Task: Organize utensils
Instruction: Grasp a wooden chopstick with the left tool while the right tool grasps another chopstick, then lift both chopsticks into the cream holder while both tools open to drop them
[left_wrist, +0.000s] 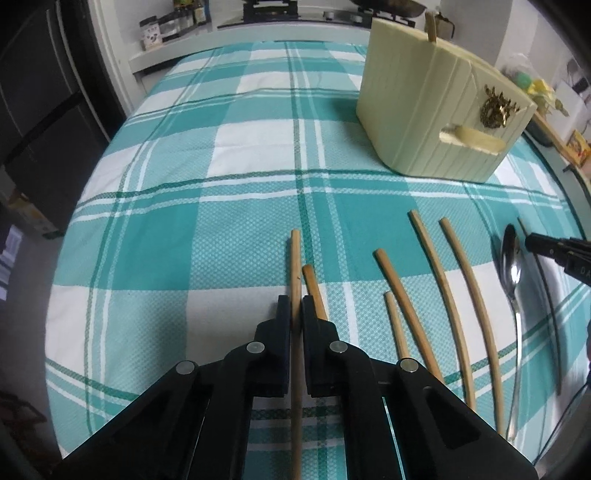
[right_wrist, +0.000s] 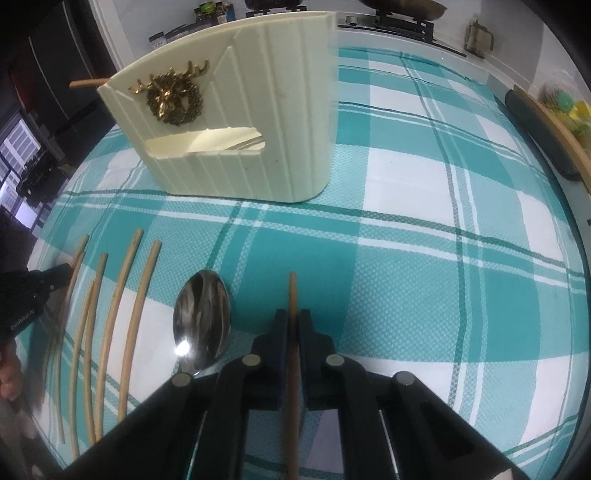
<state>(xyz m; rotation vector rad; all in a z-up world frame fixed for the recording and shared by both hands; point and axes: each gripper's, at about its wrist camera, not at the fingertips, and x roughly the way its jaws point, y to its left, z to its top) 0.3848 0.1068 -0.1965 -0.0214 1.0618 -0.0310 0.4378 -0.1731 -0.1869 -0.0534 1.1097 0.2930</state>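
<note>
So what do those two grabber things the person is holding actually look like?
Both are matte black plastic. The left gripper and the right gripper each have two flat, blocky jaws on angular linkage arms, joined by round silver pivot pins. Small pale lettering runs along the side of each. No sleeves show.

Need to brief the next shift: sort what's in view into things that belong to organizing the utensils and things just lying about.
Belongs to the job:
- chopstick in the left gripper
- chopstick in the right gripper
- loose chopsticks
- spoon
- cream utensil holder

Just lying about:
- spice jars
- stove
- checked tablecloth
</note>
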